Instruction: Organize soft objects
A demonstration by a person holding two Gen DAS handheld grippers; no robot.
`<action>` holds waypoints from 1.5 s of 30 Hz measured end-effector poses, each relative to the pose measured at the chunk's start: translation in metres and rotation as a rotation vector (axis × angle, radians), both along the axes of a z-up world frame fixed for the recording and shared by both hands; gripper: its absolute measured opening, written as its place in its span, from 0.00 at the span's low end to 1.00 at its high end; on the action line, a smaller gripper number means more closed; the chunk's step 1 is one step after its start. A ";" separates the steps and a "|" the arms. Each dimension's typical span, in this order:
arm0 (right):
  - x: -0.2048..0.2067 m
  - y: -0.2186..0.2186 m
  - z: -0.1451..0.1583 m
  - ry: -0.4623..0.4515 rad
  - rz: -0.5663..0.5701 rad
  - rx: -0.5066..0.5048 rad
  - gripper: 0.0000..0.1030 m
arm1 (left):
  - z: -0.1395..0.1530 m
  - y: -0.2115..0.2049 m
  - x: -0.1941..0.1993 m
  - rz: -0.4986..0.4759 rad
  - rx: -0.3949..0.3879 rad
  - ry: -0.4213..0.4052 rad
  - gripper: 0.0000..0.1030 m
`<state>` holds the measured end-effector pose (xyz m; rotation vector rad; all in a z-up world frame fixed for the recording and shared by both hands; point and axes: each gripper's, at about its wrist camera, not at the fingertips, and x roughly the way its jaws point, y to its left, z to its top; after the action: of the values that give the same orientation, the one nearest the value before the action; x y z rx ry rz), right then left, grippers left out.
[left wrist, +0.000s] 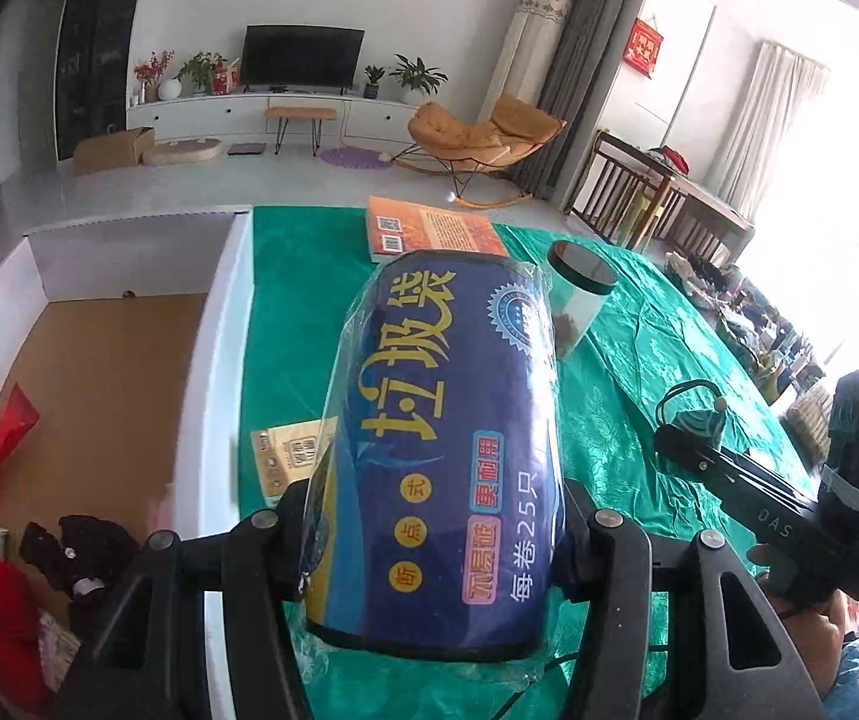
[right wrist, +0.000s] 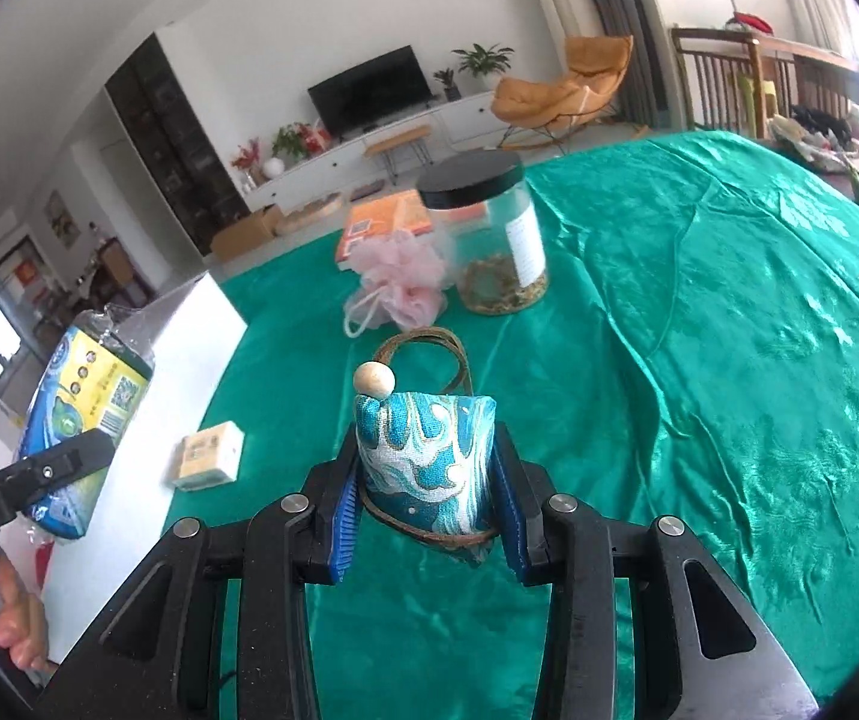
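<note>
We are holding roll pack of garbage bags point(left wrist: 438, 450) in left claw point(left wrist: 435, 531), jaws partway closed, pressing both sides of wrapper; pack raised clear of desk point(left wrist: 639, 360), beside white-walled box point(left wrist: 231, 324) at desk's left edge, likely drop target, since red and black soft items already lying inside. Right claw point(right wrist: 429, 510) squeezing blue patterned pouch point(right wrist: 426, 468), cord and bead dangling, lifted above desk middle. Pink bath pouf point(right wrist: 402, 282) waiting near far edge beside jar point(right wrist: 498, 240), orange book point(right wrist: 381, 222) behind; small tissue pack point(right wrist: 210, 456) by box wall.
</note>
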<state>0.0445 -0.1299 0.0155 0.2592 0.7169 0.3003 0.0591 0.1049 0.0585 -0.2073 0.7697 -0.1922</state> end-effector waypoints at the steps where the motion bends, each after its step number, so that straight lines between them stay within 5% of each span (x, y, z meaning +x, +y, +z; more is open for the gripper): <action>1: -0.005 0.017 0.013 -0.017 0.042 0.001 0.39 | 0.009 0.019 -0.006 0.034 0.012 -0.013 0.54; 6: -0.027 0.114 0.087 -0.110 0.290 0.027 0.39 | 0.041 0.114 -0.047 0.233 0.099 -0.065 0.55; 10: -0.045 0.200 0.124 -0.135 0.503 0.057 0.39 | 0.031 0.180 -0.077 0.403 0.167 -0.027 0.56; 11: -0.050 0.221 0.125 -0.130 0.548 0.062 0.39 | 0.024 0.192 -0.084 0.448 0.182 -0.012 0.59; 13: -0.058 0.260 0.120 -0.117 0.628 0.056 0.41 | 0.005 0.213 -0.093 0.519 0.196 0.020 0.87; 14: -0.062 0.278 0.113 -0.112 0.659 0.041 0.43 | -0.004 0.221 -0.097 0.552 0.201 0.034 0.92; 16: -0.064 0.304 0.093 -0.064 0.711 0.017 0.75 | -0.016 0.228 -0.104 0.596 0.213 0.038 0.93; 17: -0.064 0.309 0.081 -0.026 0.726 0.015 0.78 | -0.018 0.227 -0.104 0.601 0.221 0.033 0.93; 24: -0.045 0.231 0.028 -0.052 0.484 -0.163 0.77 | -0.007 0.172 -0.084 0.479 0.151 -0.070 0.93; 28: -0.016 0.154 -0.014 -0.046 0.231 -0.343 0.78 | 0.007 0.101 -0.064 0.314 0.104 -0.136 0.96; 32: 0.008 0.080 -0.065 0.045 0.010 -0.466 0.78 | 0.002 0.013 -0.039 0.093 0.073 -0.118 0.99; 38: 0.020 0.011 -0.084 0.168 -0.167 -0.383 0.78 | -0.058 -0.100 0.007 -0.136 0.183 0.029 0.99; 45: 0.022 -0.003 -0.087 0.194 -0.232 -0.365 0.78 | -0.110 -0.119 0.030 -0.150 0.193 0.109 0.99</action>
<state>0.0668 -0.1332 -0.0713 0.0223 0.9093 -0.0795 0.0886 -0.0136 -0.0518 0.0236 0.9073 -0.2483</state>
